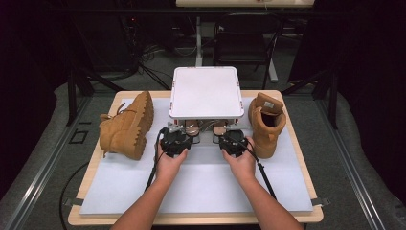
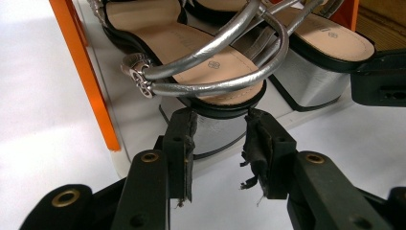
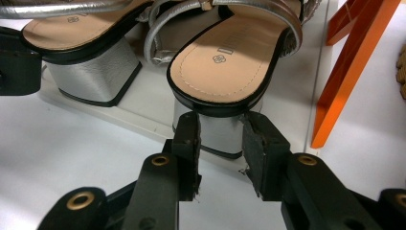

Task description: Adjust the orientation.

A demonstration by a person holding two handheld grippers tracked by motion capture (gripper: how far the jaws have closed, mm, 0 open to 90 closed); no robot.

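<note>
Left gripper (image 2: 218, 139) jaws clamp silver heel of left sandal (image 2: 210, 62); right gripper (image 3: 221, 136) clamps right sandal (image 3: 225, 62) heel. Both sandals on rack (image 1: 206, 91) lower shelf. Insole logo stamps illegible.

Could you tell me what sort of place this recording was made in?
Probably a lab or studio recording station: a padded table with a small shoe rack, boots, dark curtains, floor cables and office furniture behind.

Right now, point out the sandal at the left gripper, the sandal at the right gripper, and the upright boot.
left sandal (image 2: 210, 72): left gripper view, tan insole at the heel.
right sandal (image 3: 225, 67): right gripper view, tan insole at the heel.
upright boot (image 1: 266, 132): high view, tan side of the shaft.
</note>
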